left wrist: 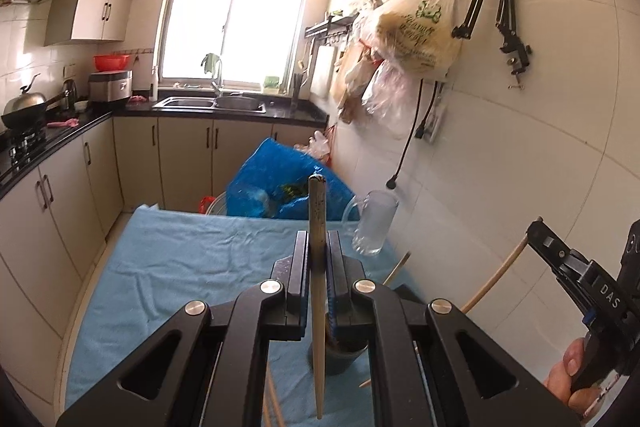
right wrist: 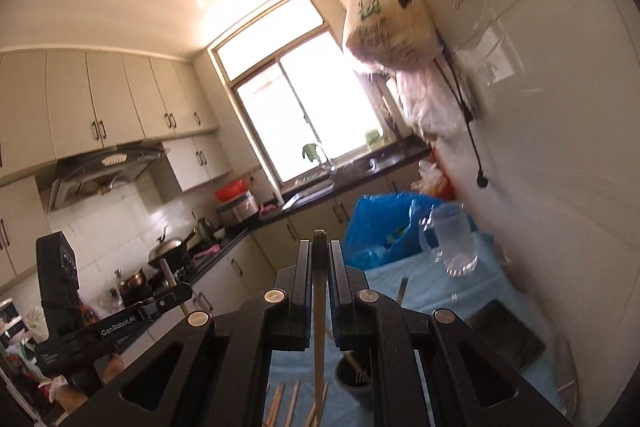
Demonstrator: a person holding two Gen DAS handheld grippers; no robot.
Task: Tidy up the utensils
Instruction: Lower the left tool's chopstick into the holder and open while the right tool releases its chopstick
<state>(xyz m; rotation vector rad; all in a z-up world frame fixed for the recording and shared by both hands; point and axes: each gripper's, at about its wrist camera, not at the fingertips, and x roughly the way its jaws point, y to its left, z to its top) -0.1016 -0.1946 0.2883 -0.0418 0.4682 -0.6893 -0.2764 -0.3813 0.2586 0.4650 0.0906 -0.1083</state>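
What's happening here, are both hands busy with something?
Yes. A person holds two tongs above a table covered in a blue cloth. The left tongs are shut on one chopstick, and the right tongs are shut on another chopstick. Below them stands a dark cup, with more loose chopsticks lying on the cloth. A glass mug stands further back.

Blown-out window (left wrist: 240, 19) glare — fisheye-warped edges

Left wrist: close over table (left wrist: 168, 259), level, facing window (left wrist: 240, 23) at 12. Right wrist: rolled, tilted up. Shared: window (right wrist: 296, 107), mug (left wrist: 374, 223) (right wrist: 454, 239).
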